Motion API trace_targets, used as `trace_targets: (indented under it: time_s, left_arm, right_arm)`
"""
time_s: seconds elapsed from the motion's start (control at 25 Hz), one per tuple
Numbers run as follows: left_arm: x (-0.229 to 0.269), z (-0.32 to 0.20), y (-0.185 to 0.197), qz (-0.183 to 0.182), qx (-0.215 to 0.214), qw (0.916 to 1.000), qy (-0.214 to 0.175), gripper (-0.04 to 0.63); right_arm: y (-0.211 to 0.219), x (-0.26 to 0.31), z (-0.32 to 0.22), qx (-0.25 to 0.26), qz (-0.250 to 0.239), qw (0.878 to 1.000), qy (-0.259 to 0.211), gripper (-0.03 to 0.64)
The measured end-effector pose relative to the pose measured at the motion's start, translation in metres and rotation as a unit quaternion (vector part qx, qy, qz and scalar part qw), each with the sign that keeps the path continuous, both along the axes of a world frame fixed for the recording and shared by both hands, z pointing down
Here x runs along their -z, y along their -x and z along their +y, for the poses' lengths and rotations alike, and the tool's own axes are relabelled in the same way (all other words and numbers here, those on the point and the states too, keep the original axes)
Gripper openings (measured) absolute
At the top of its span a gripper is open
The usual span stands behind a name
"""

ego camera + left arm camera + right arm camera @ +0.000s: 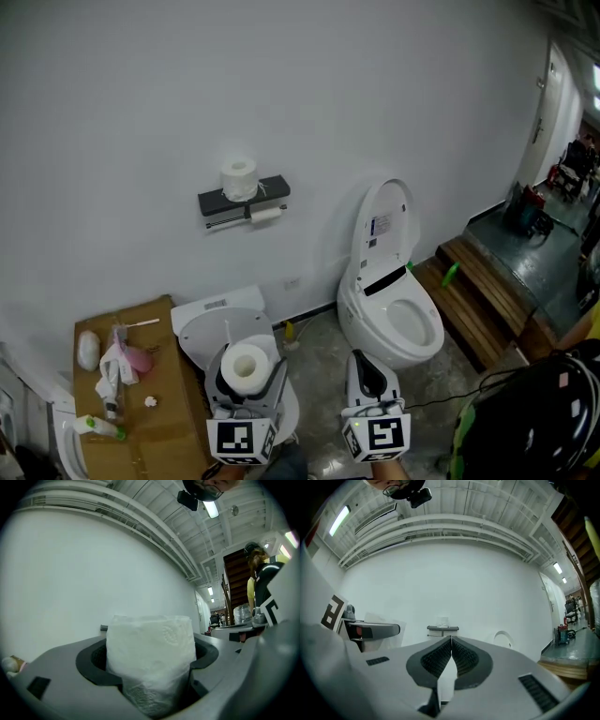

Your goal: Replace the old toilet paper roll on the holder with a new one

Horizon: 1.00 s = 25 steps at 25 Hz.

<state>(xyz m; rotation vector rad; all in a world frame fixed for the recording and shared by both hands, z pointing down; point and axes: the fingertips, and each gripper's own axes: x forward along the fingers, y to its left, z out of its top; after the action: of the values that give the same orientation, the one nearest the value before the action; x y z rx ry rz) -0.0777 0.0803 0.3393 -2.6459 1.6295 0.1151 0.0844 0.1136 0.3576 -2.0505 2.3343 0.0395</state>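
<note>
The new toilet paper roll [246,364] is gripped upright, its hollow core facing up, between the jaws of the left gripper [246,375]. In the left gripper view the roll [150,658] is seen wedged in the left gripper [151,667], whose jaws are spread wide with the dark pads pressed to the paper on either side. The load is carried low in the head view, above a white cistern lid [220,305] near the bottom of the frame.

The right gripper [367,364] is held just beside the left. Its jaws are closed tight, pad against pad, with nothing between them, as the right gripper view shows [451,641].

Up on the white wall the holder [244,200] is mounted, well apart from both grippers. A full roll [239,178] is stood on its dark top shelf, and a thin old roll [266,215] is hung on the bar beneath. From the right gripper the holder [442,629] is seen straight ahead, small and far off.

To the right of the holder a white toilet [389,309] is seen with its lid raised. A wooden step [478,300] is laid beside it. At the left a cardboard surface [169,412] is strewn with small items.
</note>
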Motion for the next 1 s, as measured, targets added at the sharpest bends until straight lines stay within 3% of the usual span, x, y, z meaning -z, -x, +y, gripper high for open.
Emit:
trace_targets:
  time_s: [0.48, 0.72, 1.0]
  left_arm:
    - [-0.008, -0.169, 0.031, 0.002, 0.03, 0.9995, 0.007, 0.44]
    - [-0.008, -0.225, 0.043, 0.006, 0.049, 0.9988, 0.004, 0.44]
    - [-0.017, -0.274, 0.029, -0.009, 0.074, 0.9972, -0.001, 0.44]
  right_arm:
    - [0.037, 0.002, -0.184, 0.041, 0.009, 0.999, 0.024, 0.017]
    - [0.05, 0.002, -0.248, 0.061, 0.0, 0.998, 0.027, 0.017]
    - [0.044, -0.01, -0.313, 0.095, -0.016, 0.995, 0.034, 0.017]
